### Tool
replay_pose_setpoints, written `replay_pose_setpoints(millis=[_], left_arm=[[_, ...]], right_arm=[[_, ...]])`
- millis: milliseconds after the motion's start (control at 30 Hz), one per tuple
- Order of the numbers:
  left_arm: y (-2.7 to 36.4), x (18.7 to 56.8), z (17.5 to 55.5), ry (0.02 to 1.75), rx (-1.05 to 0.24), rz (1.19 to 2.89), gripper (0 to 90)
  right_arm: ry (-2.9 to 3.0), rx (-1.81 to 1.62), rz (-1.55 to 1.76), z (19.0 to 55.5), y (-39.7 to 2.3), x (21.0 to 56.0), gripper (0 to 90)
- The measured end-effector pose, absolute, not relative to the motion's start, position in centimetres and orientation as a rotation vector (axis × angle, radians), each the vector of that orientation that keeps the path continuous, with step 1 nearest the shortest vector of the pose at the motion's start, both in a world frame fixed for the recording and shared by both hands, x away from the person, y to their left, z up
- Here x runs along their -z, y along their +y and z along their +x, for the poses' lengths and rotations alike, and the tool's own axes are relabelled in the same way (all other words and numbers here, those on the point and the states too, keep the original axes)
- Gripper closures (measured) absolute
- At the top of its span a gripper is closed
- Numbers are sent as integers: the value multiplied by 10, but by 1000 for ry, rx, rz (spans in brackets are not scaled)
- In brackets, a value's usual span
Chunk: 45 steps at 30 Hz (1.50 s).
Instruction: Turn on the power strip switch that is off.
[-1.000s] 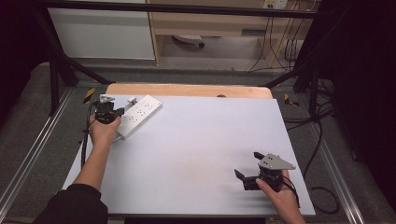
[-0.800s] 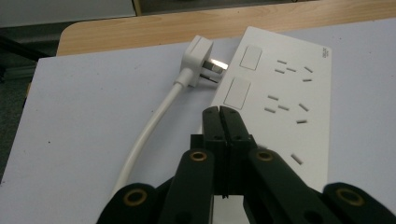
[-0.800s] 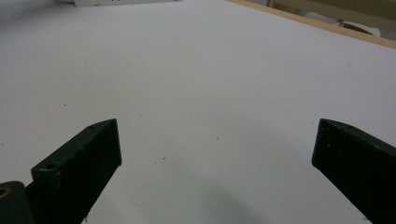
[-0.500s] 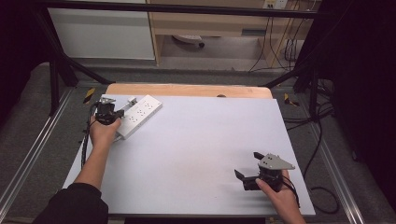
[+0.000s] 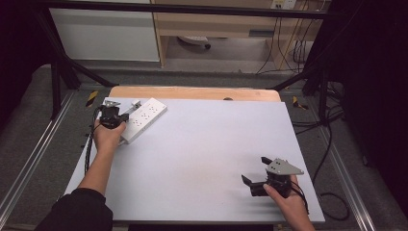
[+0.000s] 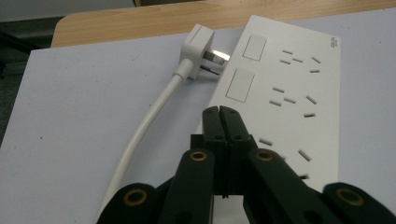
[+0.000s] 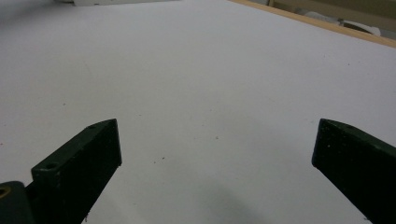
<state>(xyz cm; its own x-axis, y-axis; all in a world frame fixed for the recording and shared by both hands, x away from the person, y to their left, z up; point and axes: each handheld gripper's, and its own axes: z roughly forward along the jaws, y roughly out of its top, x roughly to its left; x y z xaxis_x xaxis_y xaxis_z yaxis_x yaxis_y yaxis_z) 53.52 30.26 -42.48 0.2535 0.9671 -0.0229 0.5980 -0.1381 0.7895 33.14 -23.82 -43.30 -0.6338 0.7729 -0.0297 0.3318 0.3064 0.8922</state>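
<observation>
Item: white rectangular plastic power strip, lying flat and askew on the pale grey table sheet near that sheet's far left corner, one end toward the bare wooden table edge; face upward, two blank square panels at its far end and rows of slot sockets along the rest, as the left gripper view gives them; white flat-bodied plug lying beside the strip's far end, its metal prongs pointing at the strip's side, touching or nearly so, which of the two cannot be told; white round cable running from the plug back along the strip's left side toward the camera. Left gripper: black, held in the person's left hand at the strip's near left end; jaws pressed together with nothing between them, tips over the strip's near edge; contact with the strip cannot be told. Right gripper: black with grey three-cornered plate on top, held in the right hand, well apart from the strip at the sheet's near right corner; jaws spread wide over bare sheet, holding nothing.
</observation>
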Motion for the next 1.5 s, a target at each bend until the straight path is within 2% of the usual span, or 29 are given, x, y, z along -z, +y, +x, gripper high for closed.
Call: replay_pose_setpoints(millis=[1500], left_arm=[[299, 430, 535, 1393, -711, 1876, 900]], right_arm=[[2122, -1277, 982, 331, -238, 433, 19]])
